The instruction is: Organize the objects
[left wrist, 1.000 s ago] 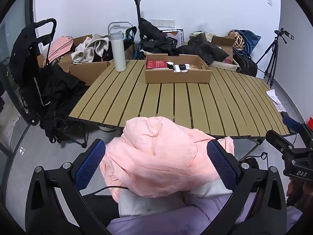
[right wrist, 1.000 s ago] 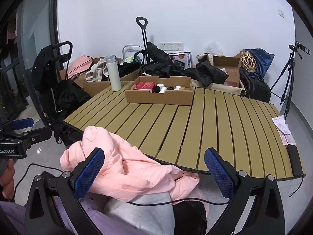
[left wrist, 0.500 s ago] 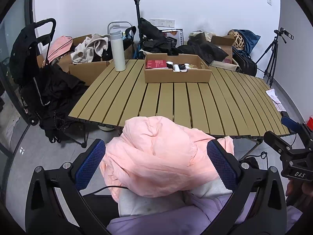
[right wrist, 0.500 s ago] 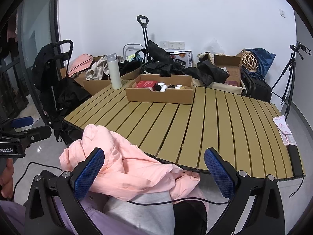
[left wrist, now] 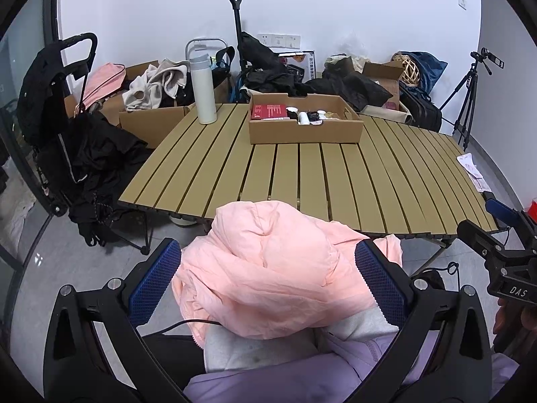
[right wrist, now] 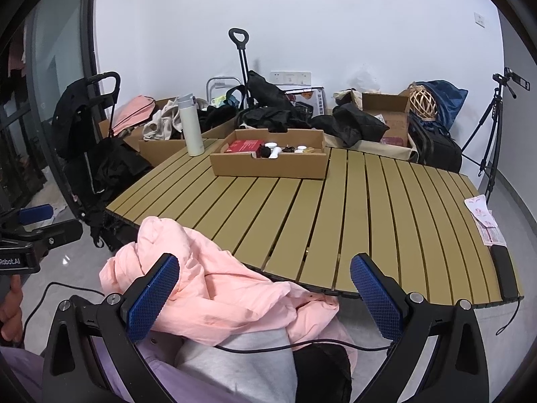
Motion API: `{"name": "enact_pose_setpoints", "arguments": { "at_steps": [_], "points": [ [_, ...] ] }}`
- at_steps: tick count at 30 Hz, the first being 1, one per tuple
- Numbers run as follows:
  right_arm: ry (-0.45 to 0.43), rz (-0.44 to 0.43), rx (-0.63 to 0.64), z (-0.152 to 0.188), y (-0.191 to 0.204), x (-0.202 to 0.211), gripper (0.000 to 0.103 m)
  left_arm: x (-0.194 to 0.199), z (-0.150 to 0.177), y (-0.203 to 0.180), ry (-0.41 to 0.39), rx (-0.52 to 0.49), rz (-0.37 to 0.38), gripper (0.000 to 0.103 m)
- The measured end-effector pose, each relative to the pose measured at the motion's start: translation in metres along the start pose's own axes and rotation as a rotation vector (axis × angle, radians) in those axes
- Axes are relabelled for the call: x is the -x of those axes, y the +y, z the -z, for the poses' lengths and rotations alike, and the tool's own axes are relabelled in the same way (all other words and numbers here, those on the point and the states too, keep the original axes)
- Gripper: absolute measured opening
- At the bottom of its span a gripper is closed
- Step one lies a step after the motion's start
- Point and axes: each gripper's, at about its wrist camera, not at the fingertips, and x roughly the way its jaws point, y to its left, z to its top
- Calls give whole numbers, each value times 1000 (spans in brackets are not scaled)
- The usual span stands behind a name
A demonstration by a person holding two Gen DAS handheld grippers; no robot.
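Observation:
A shallow cardboard box [left wrist: 305, 124] holding a red booklet and small items sits at the far side of the slatted table [left wrist: 302, 174]; it also shows in the right wrist view [right wrist: 268, 161]. A white flask [left wrist: 203, 89] stands at the table's far left corner, also seen in the right wrist view [right wrist: 191, 126]. My left gripper [left wrist: 268, 278] is open, held over a pink jacket [left wrist: 268, 275] on the person's lap. My right gripper [right wrist: 265, 295] is open above the same jacket [right wrist: 214, 288], short of the table's near edge.
Cardboard boxes with clothes [left wrist: 151, 90], a black stroller [left wrist: 57, 107], black bags [left wrist: 349, 84] and a tripod [left wrist: 470, 100] ring the table. Papers [right wrist: 483, 218] and a black phone [right wrist: 503, 268] lie at the table's right edge. A cable [right wrist: 302, 346] crosses the lap.
Both grippers have shifted slightly; the view of the table moved a little. Both stay open and nothing was grasped.

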Motion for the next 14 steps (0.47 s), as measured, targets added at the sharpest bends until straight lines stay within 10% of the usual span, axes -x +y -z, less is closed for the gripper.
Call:
{"name": "enact_pose_setpoints", "arguments": {
  "at_steps": [14],
  "points": [
    [20, 15, -8, 3, -4, -4, 103, -4, 2, -2, 24, -12, 40, 103]
  ]
}}
